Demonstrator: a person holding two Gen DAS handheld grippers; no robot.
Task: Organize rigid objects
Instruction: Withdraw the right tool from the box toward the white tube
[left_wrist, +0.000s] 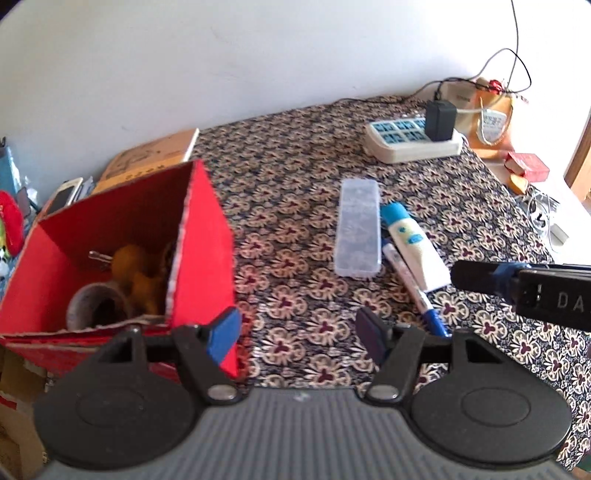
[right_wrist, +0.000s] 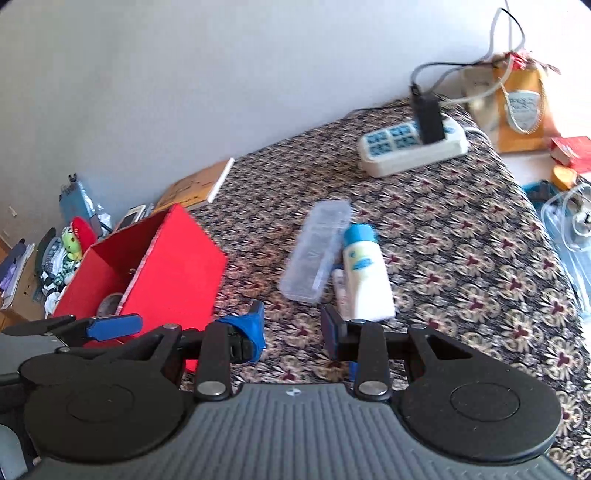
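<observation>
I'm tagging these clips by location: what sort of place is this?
Probably a lived-in home room, not a lab: a patterned cloth covers the surface, a power strip with a charger sits by the wall, and household clutter is piled beside the red box.

The left gripper (left_wrist: 297, 334) points down at a slant, w/ its two fingers wide apart & nothing between them. One blue pad (left_wrist: 221, 338) sits on the left side, a dark pad on the right. The right gripper (right_wrist: 293, 334) also tips down. Its fingers have a gap too, smaller, & hold nothing. In its view the left gripper's finger (right_wrist: 110, 328) pokes in from the left edge.
</observation>
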